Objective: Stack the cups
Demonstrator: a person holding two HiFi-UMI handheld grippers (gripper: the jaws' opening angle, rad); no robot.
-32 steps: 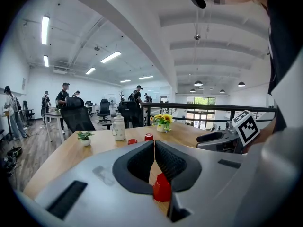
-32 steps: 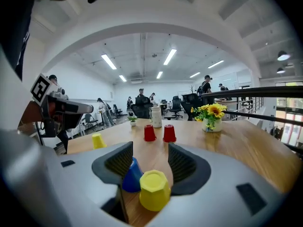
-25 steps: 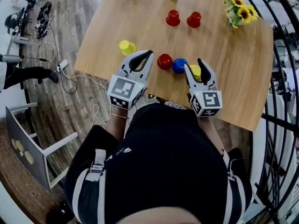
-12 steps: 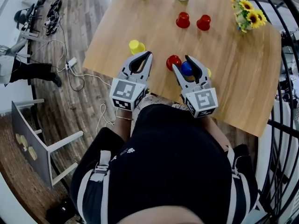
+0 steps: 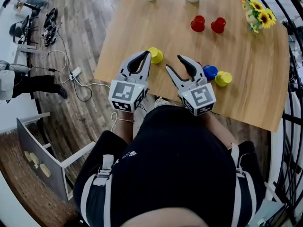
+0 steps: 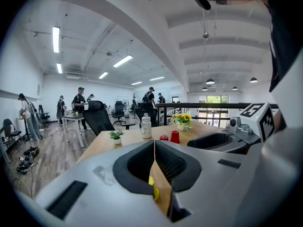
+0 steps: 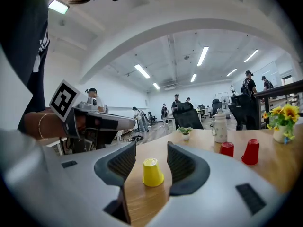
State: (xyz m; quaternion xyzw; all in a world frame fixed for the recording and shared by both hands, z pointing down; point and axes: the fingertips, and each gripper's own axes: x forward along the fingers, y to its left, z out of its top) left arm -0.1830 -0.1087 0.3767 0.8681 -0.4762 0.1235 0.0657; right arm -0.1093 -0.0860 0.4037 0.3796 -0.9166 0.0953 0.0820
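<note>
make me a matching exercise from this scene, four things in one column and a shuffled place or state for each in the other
Things:
1. left gripper
2. right gripper
3. blue cup
4. sunflowers

Places or states:
a. jaws apart
b. at the far right corner of the table
c. jaws together
d. on the table just right of the right gripper

Pairs: 1-c, 2-a, 3-d, 4-b
</note>
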